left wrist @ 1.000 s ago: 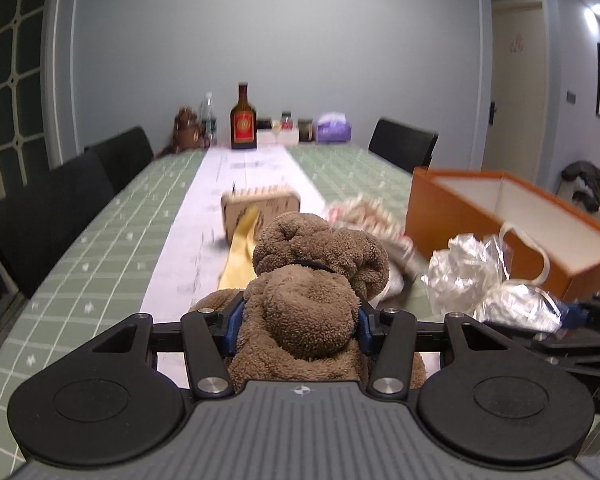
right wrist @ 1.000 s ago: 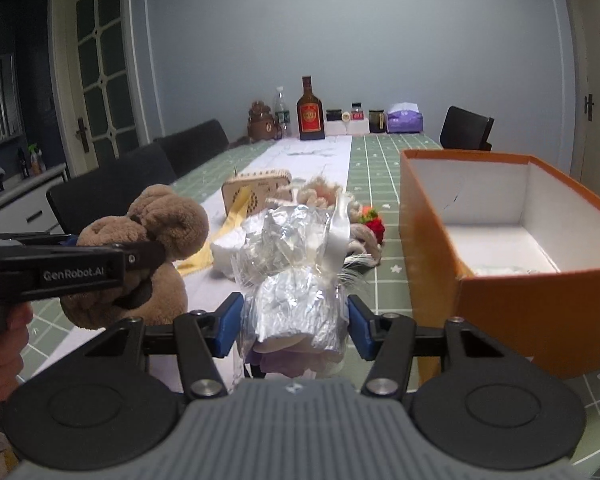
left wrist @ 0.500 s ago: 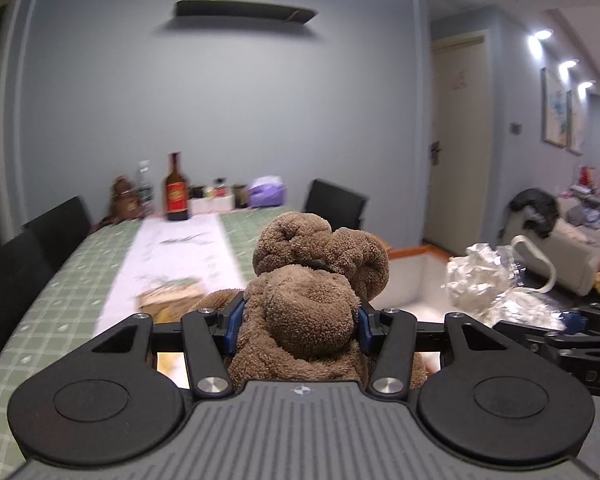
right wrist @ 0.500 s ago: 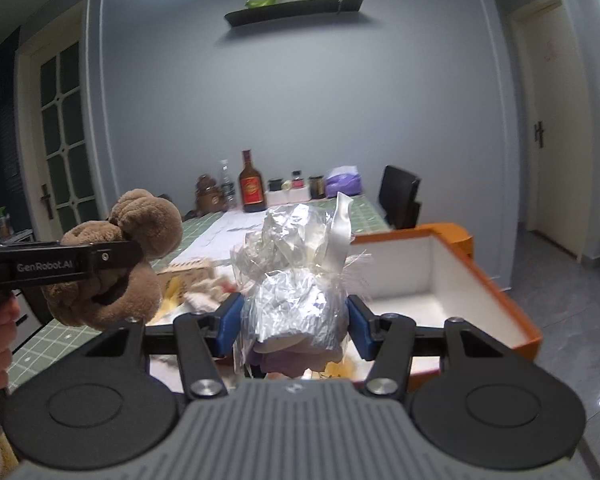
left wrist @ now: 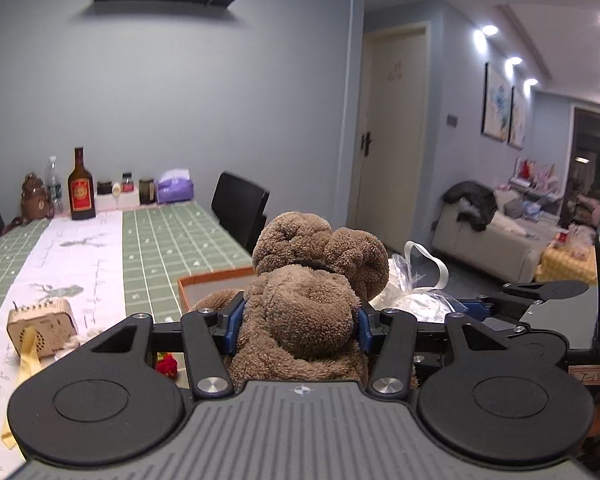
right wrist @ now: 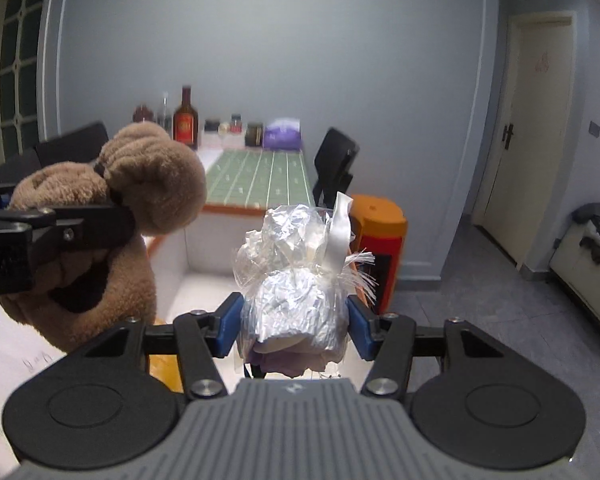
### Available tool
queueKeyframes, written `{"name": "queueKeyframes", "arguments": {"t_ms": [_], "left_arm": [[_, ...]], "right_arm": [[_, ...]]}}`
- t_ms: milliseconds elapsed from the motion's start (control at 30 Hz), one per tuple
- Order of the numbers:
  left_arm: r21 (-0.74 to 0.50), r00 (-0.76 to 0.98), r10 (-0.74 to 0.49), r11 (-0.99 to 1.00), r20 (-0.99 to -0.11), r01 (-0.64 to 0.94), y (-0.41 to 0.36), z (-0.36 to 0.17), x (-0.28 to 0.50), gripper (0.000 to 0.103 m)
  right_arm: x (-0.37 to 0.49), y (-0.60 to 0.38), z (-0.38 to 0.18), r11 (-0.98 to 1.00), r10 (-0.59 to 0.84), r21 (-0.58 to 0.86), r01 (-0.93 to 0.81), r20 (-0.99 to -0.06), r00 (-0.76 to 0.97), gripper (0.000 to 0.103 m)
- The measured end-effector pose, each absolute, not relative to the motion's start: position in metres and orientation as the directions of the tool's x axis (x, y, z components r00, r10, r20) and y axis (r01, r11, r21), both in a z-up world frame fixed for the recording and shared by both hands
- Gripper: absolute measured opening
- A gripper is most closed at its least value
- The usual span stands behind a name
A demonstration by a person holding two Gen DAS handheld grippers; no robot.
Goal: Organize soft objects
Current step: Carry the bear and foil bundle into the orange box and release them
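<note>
Two soft things held above the orange box

The left gripper point(left wrist: 298, 322) clamps its jaws on the brown plush toy point(left wrist: 316, 280); the right gripper point(right wrist: 294, 322) grips the foil-wrapped bundle point(right wrist: 296, 280) over the orange box point(right wrist: 376, 220).

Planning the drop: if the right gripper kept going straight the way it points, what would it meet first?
Probably the orange box: its open white inside lies just beyond the foil-wrapped bundle in the right gripper. Depth is uncertain.

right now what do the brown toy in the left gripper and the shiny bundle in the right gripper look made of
Brown toy: plush fabric, matte, going by its nubbly, curly pile. Shiny bundle: looks like crinkled clear cellophane over something silvery, maybe foil, judging by sharp creases and glints; a white ribbon that looks satiny sticks up from it.
</note>
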State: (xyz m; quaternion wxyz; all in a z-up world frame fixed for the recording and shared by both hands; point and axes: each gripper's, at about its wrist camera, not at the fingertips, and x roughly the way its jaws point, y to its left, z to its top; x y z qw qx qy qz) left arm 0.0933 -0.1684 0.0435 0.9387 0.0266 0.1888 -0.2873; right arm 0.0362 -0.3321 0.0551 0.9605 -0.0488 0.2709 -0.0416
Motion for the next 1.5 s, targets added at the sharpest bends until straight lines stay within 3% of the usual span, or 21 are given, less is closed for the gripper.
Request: {"name": "queueKeyframes", "arguments": {"t_ms": [233, 533, 733, 967, 1367, 1467, 1500], "left_arm": [[-0.067, 0.75, -0.464, 0.867, -0.472, 0.494, -0.182, 0.017, 0.122, 0.059], [-0.048, 0.725, -0.435, 0.872, -0.534, 0.488, -0.198, 0.005, 0.127, 0.059], [-0.048, 0.719, -0.432, 0.872, -0.544, 0.488, -0.198, 0.006, 0.128, 0.059], [-0.056, 0.716, -0.418, 0.881, -0.558, 0.47, -0.203, 0.005, 0.133, 0.059], [-0.112, 0.678, -0.387, 0.904, -0.625, 0.412, -0.211, -0.012, 0.148, 0.06], [-0.108, 0.676, -0.406, 0.893, -0.615, 0.437, -0.213, -0.013, 0.146, 0.065], [-0.109, 0.671, -0.418, 0.886, -0.613, 0.451, -0.212, -0.013, 0.145, 0.071]], "right_arm": [[0.067, -0.359, 0.029, 0.995, -0.077, -0.101, 0.015, -0.653, 0.753, 0.055], [0.103, -0.34, 0.01, 0.976, -0.151, -0.219, -0.016, -0.723, 0.674, 0.056], [0.105, -0.335, 0.004, 0.956, -0.198, -0.292, -0.031, -0.719, 0.667, 0.063], [0.1, -0.333, 0.009, 0.956, -0.179, -0.289, -0.054, -0.717, 0.674, 0.083], [0.084, -0.335, 0.027, 0.946, -0.196, -0.321, -0.038, -0.665, 0.72, 0.087], [0.085, -0.338, 0.026, 0.95, -0.196, -0.309, -0.031, -0.672, 0.714, 0.087], [0.085, -0.339, 0.025, 0.952, -0.192, -0.305, -0.032, -0.676, 0.712, 0.087]]}}
